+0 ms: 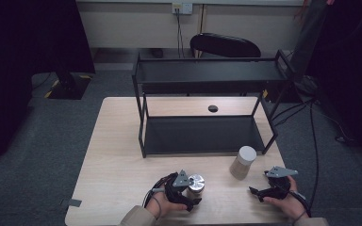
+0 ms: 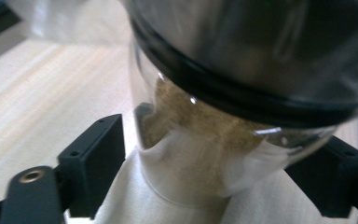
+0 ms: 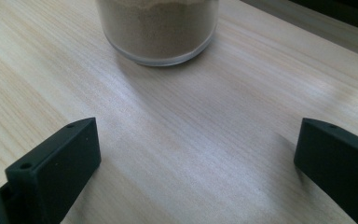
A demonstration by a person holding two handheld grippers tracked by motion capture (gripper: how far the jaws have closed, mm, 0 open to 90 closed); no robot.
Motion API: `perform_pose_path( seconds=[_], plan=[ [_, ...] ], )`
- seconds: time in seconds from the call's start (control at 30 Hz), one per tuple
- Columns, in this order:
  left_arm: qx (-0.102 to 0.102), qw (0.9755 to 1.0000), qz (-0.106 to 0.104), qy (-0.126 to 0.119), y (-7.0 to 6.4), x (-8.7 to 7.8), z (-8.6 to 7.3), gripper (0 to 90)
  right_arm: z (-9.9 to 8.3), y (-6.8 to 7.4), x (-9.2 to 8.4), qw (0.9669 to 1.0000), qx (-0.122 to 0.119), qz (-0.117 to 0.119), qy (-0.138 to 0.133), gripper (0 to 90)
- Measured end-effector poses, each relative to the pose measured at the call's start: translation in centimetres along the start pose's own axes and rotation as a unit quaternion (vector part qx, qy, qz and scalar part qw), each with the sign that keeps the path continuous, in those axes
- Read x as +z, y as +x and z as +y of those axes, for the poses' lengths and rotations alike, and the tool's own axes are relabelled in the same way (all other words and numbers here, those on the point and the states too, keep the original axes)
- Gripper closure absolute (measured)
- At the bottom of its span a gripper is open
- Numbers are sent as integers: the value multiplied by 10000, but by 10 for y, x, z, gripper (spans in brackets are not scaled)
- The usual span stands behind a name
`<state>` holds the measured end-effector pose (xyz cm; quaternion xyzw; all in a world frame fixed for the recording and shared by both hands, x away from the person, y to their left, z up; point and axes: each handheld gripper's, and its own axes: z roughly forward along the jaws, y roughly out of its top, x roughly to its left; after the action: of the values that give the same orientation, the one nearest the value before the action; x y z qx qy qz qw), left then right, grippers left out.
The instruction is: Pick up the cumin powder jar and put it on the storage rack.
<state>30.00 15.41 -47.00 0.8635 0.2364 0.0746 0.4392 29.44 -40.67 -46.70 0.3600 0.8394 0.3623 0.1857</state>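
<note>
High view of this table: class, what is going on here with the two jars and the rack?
A person works at a wooden table with tongs in each hand. The left tongs sit around a metal-lidded glass jar of brownish powder near the table's front edge; their jaws flank the glass, and whether they press on it cannot be told. The right tongs stand open and empty, apart from a white-lidded jar of similar powder. Behind stands a black two-tier rack, both shelves bare.

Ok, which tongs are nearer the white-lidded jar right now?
Right. The right tongs sit just right of and nearer the person than the white-lidded jar, jaws apart. The left tongs are farther left, around the metal-lidded jar.
</note>
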Motion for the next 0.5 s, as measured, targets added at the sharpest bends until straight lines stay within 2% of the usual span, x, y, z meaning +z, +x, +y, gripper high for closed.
perform_pose_path(
  seconds=[0.23, 0.5],
  plan=[
    [89, 9999, -9, -51, 0, 3, -2, 272, 0, 0, 0, 10000, 0, -1, 0, 0],
    [349, 9992, 135, -113, -7, 1, -3, 298, 0, 0, 0, 10000, 0, 0, 0, 0]
  ],
)
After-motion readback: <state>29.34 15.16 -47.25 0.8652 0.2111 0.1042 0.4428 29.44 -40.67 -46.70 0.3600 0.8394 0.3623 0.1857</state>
